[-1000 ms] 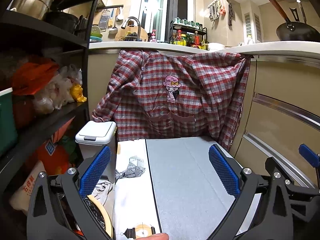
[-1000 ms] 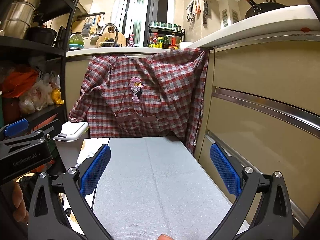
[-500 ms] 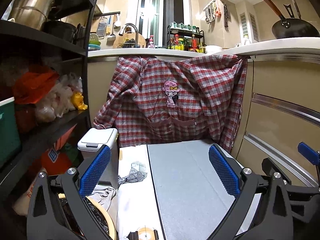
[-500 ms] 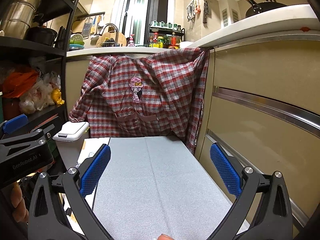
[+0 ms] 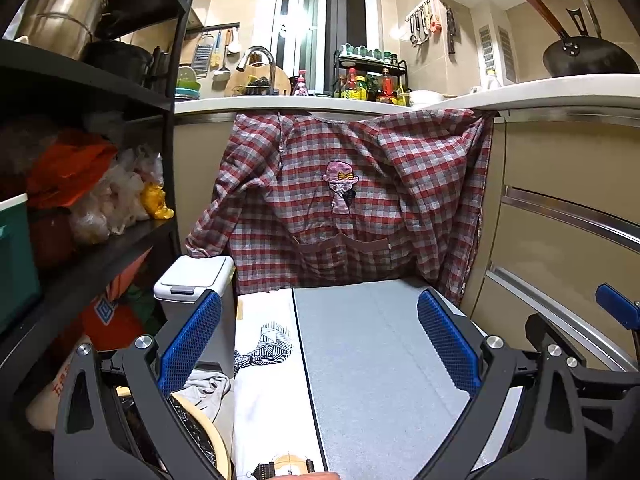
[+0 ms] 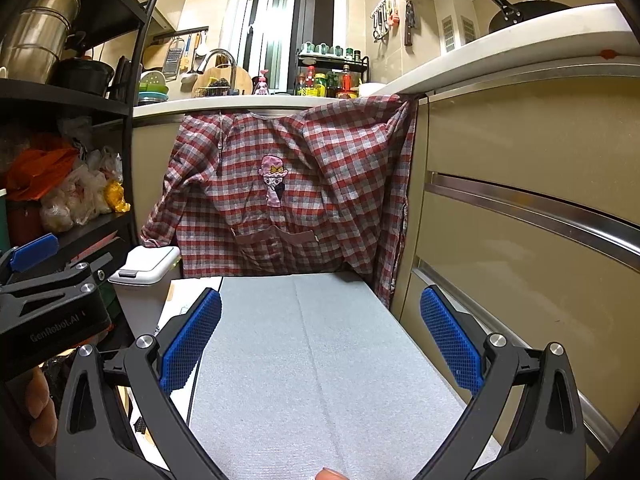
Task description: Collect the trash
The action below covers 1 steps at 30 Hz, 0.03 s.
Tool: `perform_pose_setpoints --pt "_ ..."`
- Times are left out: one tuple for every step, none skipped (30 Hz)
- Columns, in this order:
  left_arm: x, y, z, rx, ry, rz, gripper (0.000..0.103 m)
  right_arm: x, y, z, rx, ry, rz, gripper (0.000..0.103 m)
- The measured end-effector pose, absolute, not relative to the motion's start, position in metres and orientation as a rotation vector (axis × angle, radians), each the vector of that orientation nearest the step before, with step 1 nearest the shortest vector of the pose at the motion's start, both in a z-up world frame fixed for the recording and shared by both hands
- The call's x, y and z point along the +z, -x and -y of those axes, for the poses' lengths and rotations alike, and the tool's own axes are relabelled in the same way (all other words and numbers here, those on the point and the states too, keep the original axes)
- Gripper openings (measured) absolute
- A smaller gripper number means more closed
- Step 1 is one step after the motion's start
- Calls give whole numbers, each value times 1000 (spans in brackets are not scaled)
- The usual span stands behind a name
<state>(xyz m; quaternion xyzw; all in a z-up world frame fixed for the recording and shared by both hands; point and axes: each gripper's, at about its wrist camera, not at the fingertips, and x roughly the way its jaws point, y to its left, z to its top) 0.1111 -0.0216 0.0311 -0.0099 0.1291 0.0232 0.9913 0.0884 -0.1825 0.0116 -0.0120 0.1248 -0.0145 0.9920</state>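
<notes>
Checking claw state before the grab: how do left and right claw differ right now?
Left claw hangs over the seam between white printed sheet and grey mat; right claw hangs over grey mat only. White lidded bin sits beside the left claw, farther from the right. Both open, empty.

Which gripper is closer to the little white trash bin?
Probably the left. The left gripper is open with the trash bin right behind its left finger. From the right gripper, also open, the bin sits farther off, beyond the left gripper's body.
</notes>
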Motion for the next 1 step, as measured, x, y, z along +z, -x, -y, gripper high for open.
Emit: perform_pose_setpoints --pt "31 -111 22 45 17 -259 95 12 -88 182 -31 25 -250 98"
